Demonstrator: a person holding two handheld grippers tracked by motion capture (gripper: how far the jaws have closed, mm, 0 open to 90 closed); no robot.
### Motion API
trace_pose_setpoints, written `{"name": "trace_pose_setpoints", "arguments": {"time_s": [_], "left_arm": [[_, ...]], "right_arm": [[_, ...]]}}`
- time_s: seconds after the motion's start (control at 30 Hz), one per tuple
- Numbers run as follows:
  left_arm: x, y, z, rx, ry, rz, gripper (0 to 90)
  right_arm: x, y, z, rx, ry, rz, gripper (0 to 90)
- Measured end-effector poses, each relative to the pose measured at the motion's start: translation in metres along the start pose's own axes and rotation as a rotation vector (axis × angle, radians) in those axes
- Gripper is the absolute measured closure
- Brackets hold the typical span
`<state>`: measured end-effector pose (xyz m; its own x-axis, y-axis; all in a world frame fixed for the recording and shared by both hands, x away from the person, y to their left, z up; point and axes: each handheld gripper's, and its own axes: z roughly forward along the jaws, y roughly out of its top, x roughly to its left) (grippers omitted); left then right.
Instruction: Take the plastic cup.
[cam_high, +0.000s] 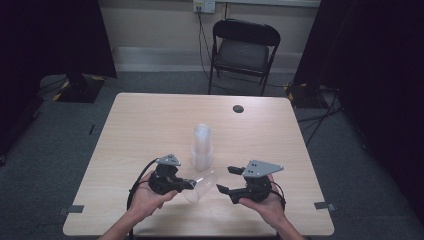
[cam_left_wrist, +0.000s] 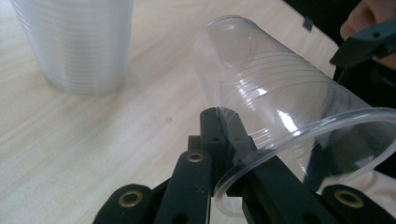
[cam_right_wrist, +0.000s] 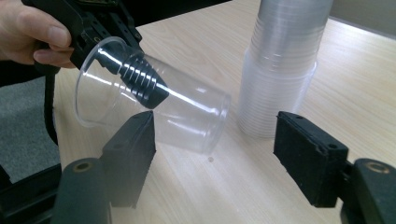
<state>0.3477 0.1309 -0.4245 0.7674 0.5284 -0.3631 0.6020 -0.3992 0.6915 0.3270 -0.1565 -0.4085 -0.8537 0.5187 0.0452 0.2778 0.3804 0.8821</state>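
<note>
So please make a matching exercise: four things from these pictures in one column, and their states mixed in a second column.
1. single clear plastic cup
2. stack of clear plastic cups
3. left gripper
4. right gripper

a. stands upright on the table
b. open, holds nothing
c. tilted on its side, held at the rim
d. shut on a cup wall

Pairs: 1-c, 2-a, 3-d, 4-b

Stack of cups (cam_high: 202, 147) stands upright near table (cam_high: 140, 125) centre, w/ a small round disc (cam_high: 238, 108) behind it & to the right near the far edge. Single cup (cam_high: 200, 186) lies tilted on its side just in front of the stack, between left gripper (cam_high: 186, 184) & right gripper (cam_high: 227, 180). Folding chair (cam_high: 243, 52) sits beyond the table's far edge.
</note>
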Motion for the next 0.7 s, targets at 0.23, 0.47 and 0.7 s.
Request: {"name": "trace_pose_setpoints", "arguments": {"time_s": [0.23, 0.47, 0.7], "left_arm": [[0.001, 0.005, 0.002, 0.078, -0.001, -0.002, 90.0], [0.004, 0.007, 0.003, 0.125, -0.037, -0.038, 90.0], [0.008, 0.016, 0.001, 0.116, -0.062, -0.067, 90.0]], "right_arm": [[0.011, 0.005, 0.009, 0.051, 0.007, -0.116, 27.4], [0.023, 0.002, 0.026, 0.102, 0.017, -0.203, 25.8], [0.031, 0.002, 0.034, 0.143, -0.015, -0.295, 23.3]]}}
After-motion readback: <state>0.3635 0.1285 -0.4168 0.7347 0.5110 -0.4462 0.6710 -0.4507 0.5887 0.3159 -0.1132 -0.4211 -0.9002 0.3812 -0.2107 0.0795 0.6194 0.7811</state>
